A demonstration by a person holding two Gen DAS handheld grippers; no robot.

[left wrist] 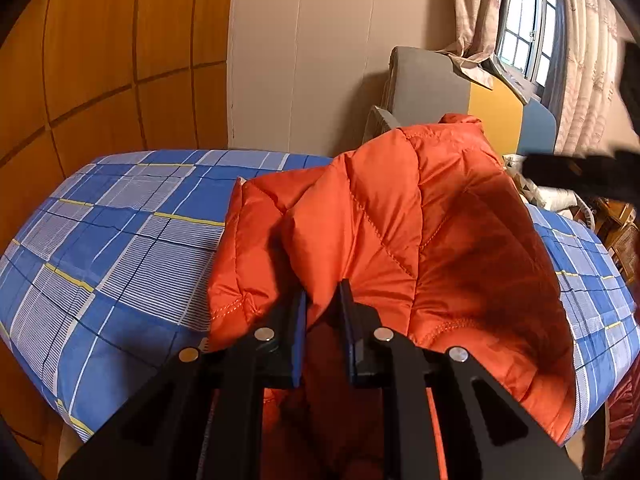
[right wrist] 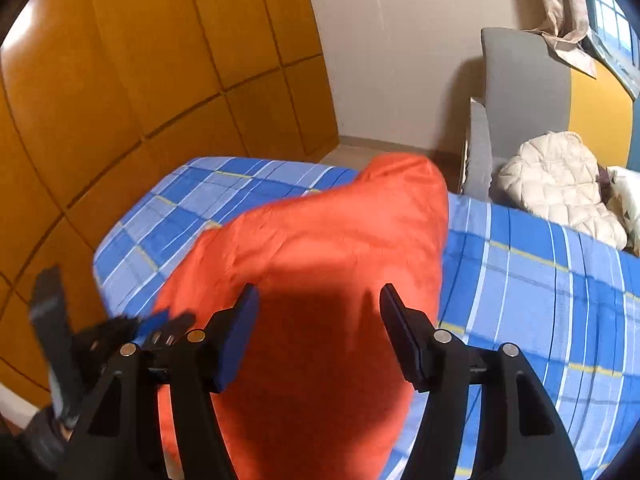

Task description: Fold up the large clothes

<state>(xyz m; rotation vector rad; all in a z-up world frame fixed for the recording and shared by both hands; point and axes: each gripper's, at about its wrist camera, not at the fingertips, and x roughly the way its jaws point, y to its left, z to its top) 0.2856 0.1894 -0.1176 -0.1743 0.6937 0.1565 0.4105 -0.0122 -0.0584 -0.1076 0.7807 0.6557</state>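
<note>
While pinched, orange jacket (left wrist: 400, 208) on bed (left wrist: 120, 240)

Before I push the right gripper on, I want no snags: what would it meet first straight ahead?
Most likely the orange puffer jacket, which fills the space between and beyond the open right gripper; depth is unclear.

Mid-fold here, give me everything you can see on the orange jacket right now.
The orange jacket is a puffy, diamond-quilted garment of shiny, nylon-looking fabric with stitched hems. It is bunched and partly lifted off the blue plaid bed, its collar end peaking upward and the rest draped toward the near edge. The left gripper is nearly closed, pinching a fold of it. The right gripper stands open above the fabric, gripping nothing; that view is motion-blurred.
</note>
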